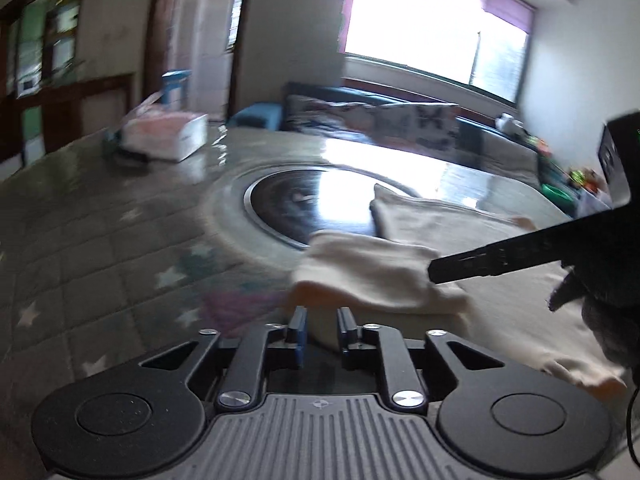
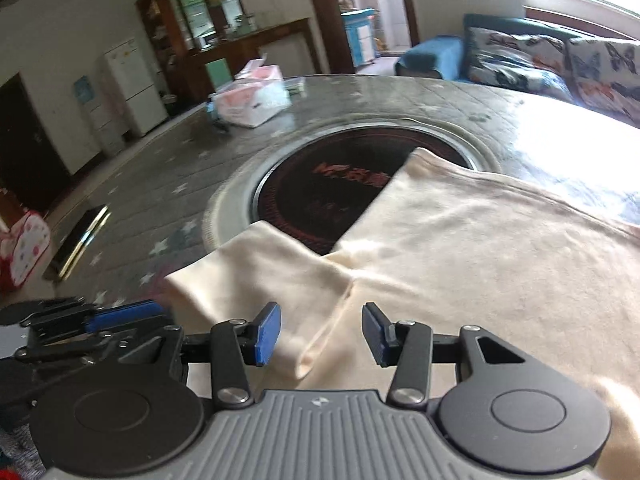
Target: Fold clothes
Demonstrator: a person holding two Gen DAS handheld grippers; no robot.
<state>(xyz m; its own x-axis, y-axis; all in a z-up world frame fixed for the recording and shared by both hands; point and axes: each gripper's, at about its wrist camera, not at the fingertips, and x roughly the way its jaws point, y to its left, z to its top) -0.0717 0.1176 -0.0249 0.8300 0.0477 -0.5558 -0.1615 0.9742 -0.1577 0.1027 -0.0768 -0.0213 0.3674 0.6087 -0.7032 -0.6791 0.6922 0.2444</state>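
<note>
While we hover over the tabletop [image 2: 168,168], we count one cream garment [image 2: 472,264], soft knit, spread flat with one sleeve [image 2: 264,276] folded across; its top corner laps over the one round black glass cooktop [image 2: 320,200] with a metal ring. Two tongs: the left tongs [image 1: 322,330] are spread a little, cloth edge sitting in the gap, not pinched as far as we can tell. The right tongs [image 2: 322,334] are spread wider over the sleeve's cuff, gripping nothing. One white box [image 2: 252,98] sits far back.

red lettering on the round black cooktop [image 2: 320,192] — blurred, nothing legible
</note>
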